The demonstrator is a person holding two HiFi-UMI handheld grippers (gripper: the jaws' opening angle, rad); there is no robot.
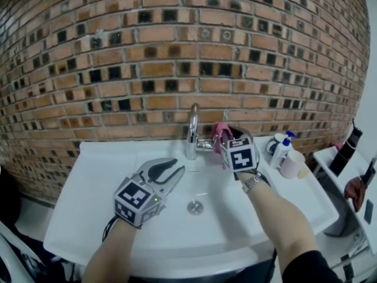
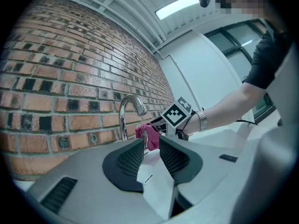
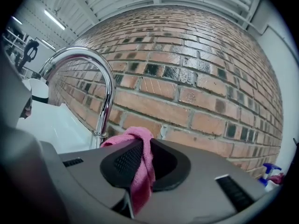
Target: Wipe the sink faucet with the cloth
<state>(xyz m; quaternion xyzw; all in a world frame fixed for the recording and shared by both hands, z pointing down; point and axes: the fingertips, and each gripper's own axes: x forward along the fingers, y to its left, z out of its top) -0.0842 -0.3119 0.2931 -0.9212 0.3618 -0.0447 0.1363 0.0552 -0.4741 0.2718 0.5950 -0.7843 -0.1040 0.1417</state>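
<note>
The right gripper (image 3: 142, 146) is clamped on a fold of the pink microfibre cloth (image 3: 140, 171) at the back edge of the white ceramic sink (image 1: 106, 217), just right of the curved chrome faucet (image 1: 192, 128). The left gripper (image 2: 152, 146) hangs over the basin, empty, with its jaws narrowly apart. Only a thin fold is pinched, so rubbing could tug the cloth loose, or bare jaws could scrape the chrome.

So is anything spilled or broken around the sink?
Nothing stands out. No spill shows on the sink, the faucet stands upright, and the pump bottle at the right is upright too. The pink cloth is pinched in the right hand-held gripper, next to the faucet.
</note>
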